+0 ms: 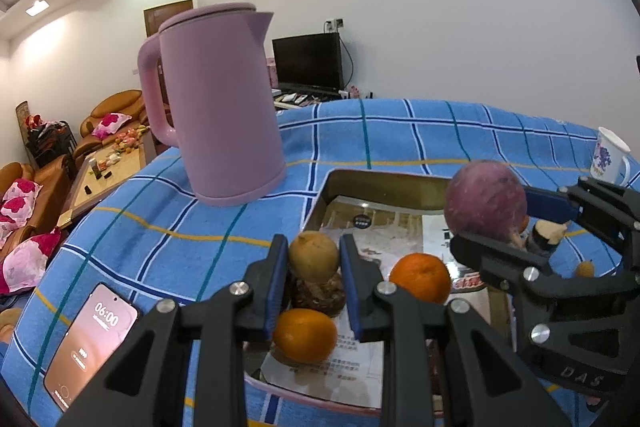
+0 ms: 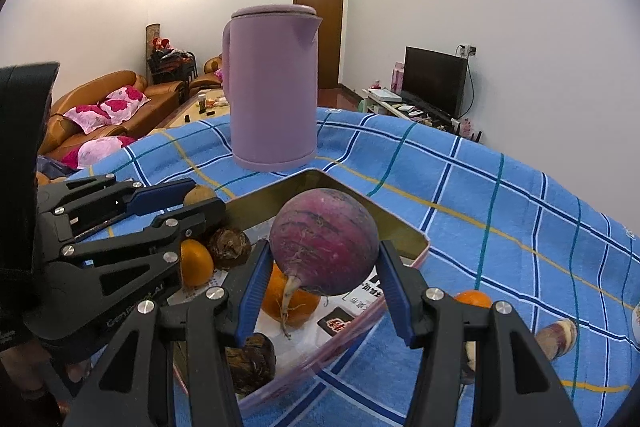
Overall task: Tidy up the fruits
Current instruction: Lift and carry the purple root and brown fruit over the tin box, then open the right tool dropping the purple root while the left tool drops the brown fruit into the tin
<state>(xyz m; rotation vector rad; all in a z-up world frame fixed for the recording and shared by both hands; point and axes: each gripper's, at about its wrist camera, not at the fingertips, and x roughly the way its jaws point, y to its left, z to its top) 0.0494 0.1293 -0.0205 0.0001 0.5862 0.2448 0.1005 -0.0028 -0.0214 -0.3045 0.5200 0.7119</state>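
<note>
Both grippers are loaded over the tin tray (image 1: pixel 320 201): the left gripper (image 1: pixel 314 259) pinches a small brownish fruit (image 1: pixel 314 255), the right gripper (image 2: pixel 322 279) clamps a big purple radish (image 2: pixel 324 241). Two oranges (image 1: pixel 421 277) and some dark lumps are already in the tray; an orange (image 2: pixel 473 299) waits outside near its right edge. Checked blue tablecloth (image 2: pixel 500 211), pink kettle (image 1: pixel 216 99) at the back, a living room behind.

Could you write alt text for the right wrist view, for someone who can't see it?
The right gripper holds a round purple root vegetable in its jaws above an open tin box containing oranges. Behind, a lilac kettle stands on a blue checked cloth.
</note>
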